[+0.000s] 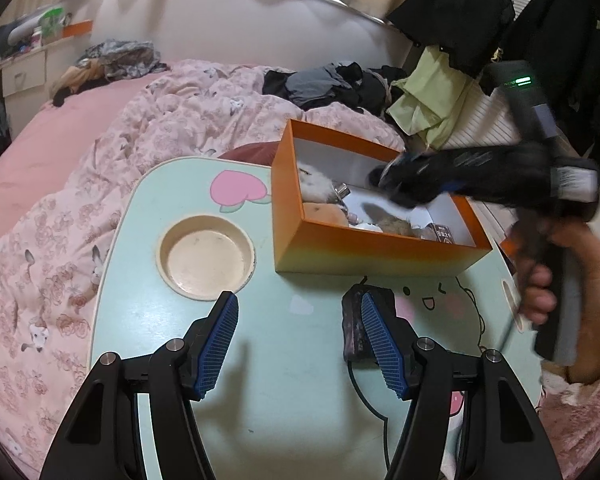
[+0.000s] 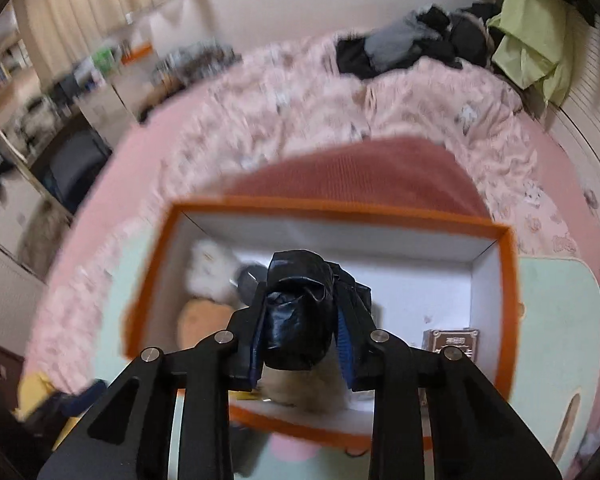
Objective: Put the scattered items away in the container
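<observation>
A: Where is the right gripper (image 2: 300,316) now?

B: Over the orange box (image 1: 364,250), its fingers clamped on a crumpled black pouch (image 2: 298,312). It hangs above the box's open top, presumably so the pouch drops in with the rest.

A: What is already inside?

B: A white fluffy toy (image 2: 210,266) in the far left corner, a tan plush (image 1: 324,212) along the near wall, and a small brown carton (image 2: 452,342) towards the right end. (The right wrist view is badly smeared, so I may be misreading the smaller bits.)

A: And the left gripper (image 1: 300,340)?

B: Spread wide and holding nothing, low over the mint lap table (image 1: 292,400) near its front edge. A small dark packet (image 1: 356,328) lies on the table just in front of the box's near wall, partly behind the right-hand finger; I judge that one comes next.

A: Anything else on the table?

B: Only the round cup recess (image 1: 206,258) towards the left edge.
</observation>
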Tool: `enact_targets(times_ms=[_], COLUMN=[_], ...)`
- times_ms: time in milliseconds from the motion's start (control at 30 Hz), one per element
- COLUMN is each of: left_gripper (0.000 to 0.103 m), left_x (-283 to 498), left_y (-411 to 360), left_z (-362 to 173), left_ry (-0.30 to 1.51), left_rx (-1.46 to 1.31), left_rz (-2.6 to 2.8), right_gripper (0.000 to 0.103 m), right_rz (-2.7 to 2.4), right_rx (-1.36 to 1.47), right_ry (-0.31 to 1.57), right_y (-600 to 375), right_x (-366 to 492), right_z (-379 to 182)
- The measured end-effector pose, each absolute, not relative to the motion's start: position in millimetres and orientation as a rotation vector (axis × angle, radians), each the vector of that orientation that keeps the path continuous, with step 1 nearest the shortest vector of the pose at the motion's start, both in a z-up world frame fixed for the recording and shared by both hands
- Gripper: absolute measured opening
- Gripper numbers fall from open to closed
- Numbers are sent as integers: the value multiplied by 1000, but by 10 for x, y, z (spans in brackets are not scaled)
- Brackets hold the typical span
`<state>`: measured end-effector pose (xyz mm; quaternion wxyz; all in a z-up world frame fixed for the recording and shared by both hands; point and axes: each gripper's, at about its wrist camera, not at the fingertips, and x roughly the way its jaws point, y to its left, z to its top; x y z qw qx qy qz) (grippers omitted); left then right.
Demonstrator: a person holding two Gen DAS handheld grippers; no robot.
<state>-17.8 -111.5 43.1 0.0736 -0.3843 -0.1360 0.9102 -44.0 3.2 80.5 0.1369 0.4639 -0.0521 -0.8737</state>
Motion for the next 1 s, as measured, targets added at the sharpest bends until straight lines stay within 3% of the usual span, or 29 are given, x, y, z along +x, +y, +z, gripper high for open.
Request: enact_targets(times_ms=[233, 633, 733, 833, 900, 933, 1000], left_gripper=[64, 64, 64, 64, 64, 64, 64], left_x=[-178, -174, -168, -174, -188, -197, -231], left_y=[-1157, -1130, -1111, -1102, -1074, -1046, -966], left_z=[435, 419, 414, 418, 431, 450, 521], left_ry=[-424, -440, -434, -438, -442, -441, -421], left_rx=[-1152, -1171, -1174, -1173, -1172, -1167, -1155], left_rz=[2738, 2715, 2718, 2712, 2705, 2699, 2695], right_gripper=[31, 37, 38, 38, 60, 82, 87], right_rz=[-2609, -2588, -2597, -2686, -2753, -2781, -2845], right_rx=[1031, 1084, 1148, 1032, 904, 851, 704], right_ry=[-164, -202, -197, -207, -236, -253, -306], right_y=[179, 279, 277, 360, 443, 474, 576], right_x=[351, 901, 871, 1021, 1192, 1278, 1482], right_z=[1390, 235, 145, 287, 403, 438, 515])
